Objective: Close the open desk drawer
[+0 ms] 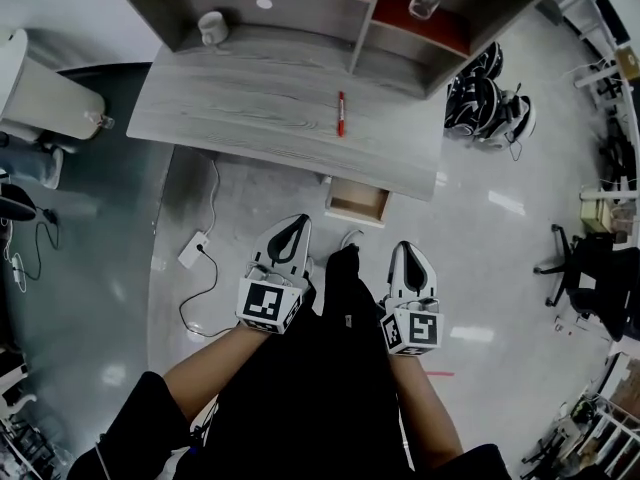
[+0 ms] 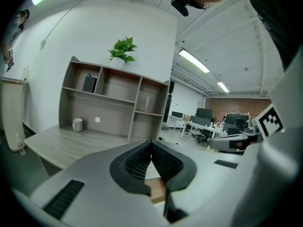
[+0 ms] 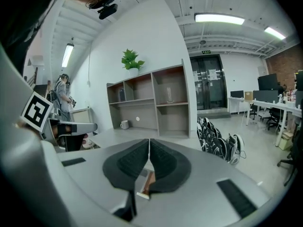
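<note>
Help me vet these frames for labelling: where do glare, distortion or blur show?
Head view: fisheye bows the desk edge, and lamp glare spots the glossy floor. Left gripper view: the left gripper close to the lens is soft, corners dark. Right gripper view: the ceiling lamp is blown out, walls curve.

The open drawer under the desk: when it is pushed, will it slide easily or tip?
Probably it slides straight: the drawer sits squarely under the desk. It looks empty, so likely light. An off-centre push might skew it.
</note>
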Tool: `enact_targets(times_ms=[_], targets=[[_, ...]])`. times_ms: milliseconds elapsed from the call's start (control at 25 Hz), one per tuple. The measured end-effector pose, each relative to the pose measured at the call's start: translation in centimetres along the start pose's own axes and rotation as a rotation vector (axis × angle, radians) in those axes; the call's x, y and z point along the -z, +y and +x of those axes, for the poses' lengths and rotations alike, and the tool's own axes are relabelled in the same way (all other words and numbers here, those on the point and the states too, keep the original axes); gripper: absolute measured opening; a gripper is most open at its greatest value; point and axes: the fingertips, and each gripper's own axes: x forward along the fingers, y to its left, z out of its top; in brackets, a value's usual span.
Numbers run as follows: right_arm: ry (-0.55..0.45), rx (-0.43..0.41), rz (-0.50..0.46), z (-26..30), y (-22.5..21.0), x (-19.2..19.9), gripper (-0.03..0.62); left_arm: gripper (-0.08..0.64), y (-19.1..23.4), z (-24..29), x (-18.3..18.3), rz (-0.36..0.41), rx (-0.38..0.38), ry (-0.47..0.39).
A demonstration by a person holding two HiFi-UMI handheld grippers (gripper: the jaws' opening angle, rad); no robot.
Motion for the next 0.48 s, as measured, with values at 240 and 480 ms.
enact_targets(times_ms=[240, 480], targets=[[0.034, -0.057, -0.037, 2.5, -1.9, 1.7, 0.02, 0.014, -0.2, 2.3, 2.0, 0.003, -0.029, 0.047], [0.071, -0.121, -0.153, 4.4, -2.5, 4.2, 0.02, 0.014, -0.2, 4.2, 6.8, 0.072, -0.036, 0.17]])
